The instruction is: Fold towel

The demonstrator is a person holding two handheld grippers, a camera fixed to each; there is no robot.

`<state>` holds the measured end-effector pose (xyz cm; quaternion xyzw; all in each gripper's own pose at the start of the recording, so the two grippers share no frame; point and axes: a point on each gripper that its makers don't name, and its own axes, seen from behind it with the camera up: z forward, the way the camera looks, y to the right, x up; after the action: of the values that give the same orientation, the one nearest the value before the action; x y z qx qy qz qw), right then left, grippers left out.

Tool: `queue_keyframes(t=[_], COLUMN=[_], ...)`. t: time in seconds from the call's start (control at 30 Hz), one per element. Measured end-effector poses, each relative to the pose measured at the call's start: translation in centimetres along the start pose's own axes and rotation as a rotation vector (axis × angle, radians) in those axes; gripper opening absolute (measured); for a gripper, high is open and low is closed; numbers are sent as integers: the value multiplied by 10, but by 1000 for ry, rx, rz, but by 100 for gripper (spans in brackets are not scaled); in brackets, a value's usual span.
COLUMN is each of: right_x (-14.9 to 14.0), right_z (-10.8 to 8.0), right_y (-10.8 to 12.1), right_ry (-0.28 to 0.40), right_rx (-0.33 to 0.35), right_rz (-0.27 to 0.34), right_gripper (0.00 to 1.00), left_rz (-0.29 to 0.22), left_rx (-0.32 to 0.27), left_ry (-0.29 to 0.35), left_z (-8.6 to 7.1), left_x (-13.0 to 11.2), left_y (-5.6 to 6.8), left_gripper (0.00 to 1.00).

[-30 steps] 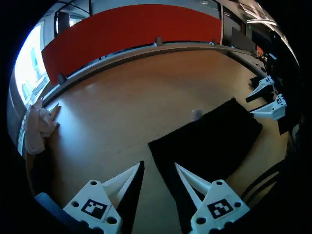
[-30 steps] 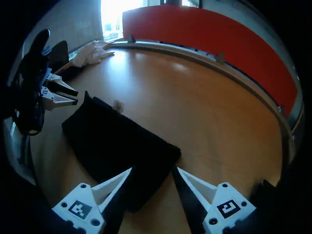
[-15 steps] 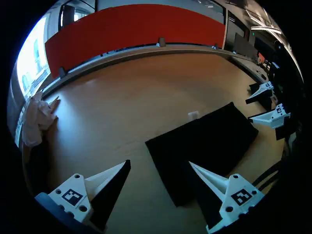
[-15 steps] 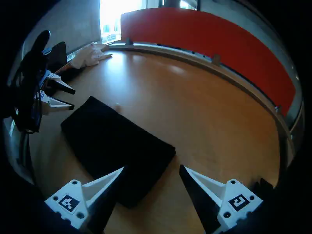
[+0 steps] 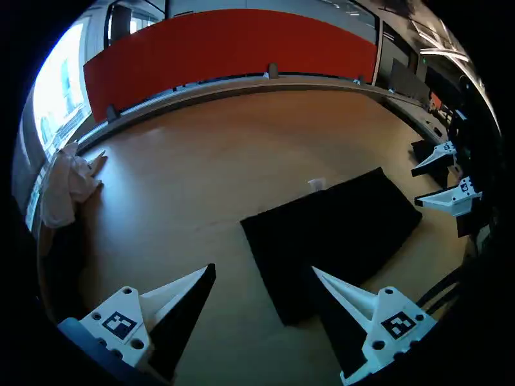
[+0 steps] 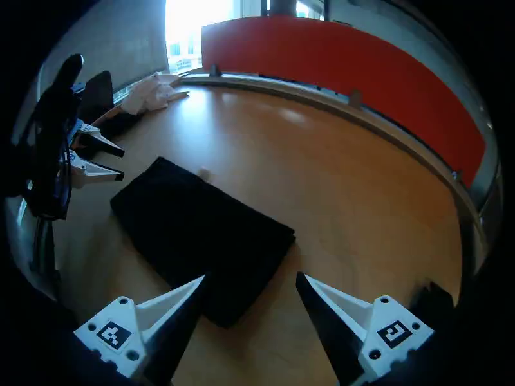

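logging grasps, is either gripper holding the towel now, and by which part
Nothing is held. The left gripper and right gripper are both open, and the towel lies folded on the table.

Pale tag (image 5: 316, 184) at far edge of towel (image 5: 335, 235) too small to identify, near corner of towel hidden behind a finger (image 5: 351, 302) of left gripper (image 5: 262, 268)

1. No words, numbers or brand names can be read.
2. Square black-and-white coded markers (image 5: 120, 325) on the left gripper (image 5: 262, 268) and right gripper (image 6: 250, 276) carry patterns, no letters.
3. The pale tag (image 5: 316, 184) on the towel (image 5: 335, 231) is too small to read.
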<state>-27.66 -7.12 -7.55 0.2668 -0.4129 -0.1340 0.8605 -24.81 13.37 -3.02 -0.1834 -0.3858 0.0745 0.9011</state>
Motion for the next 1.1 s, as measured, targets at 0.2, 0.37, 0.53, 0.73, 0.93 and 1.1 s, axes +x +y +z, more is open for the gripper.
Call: queue_keyframes(t=[0.2,0.37,0.53,0.73,0.93,1.1], right_x=[-11,-18,-21,-19,-17,-15], right_z=[-10,-17,-18,-17,-14,-11], right_y=[-5,-9,-10,-9,-12,-17], right_ry=[-4,-3,-5,0,1,1], right_rx=[1,0,3,12,38,63], right_rz=[8,17,21,4,-25,-59], right_gripper=[100,100,100,100,100,100], left_rz=[-29,-52,-69,-84,-125,-172], left_rx=[9,17,25,45,82,113], left_ry=[-4,-5,-7,-3,3,4], left_z=[-10,-17,-20,-26,-37,-48], left_x=[-13,-21,-27,-31,-37,-48], left_y=[2,3,3,-3,-13,-22], left_gripper=[100,100,100,100,100,100])
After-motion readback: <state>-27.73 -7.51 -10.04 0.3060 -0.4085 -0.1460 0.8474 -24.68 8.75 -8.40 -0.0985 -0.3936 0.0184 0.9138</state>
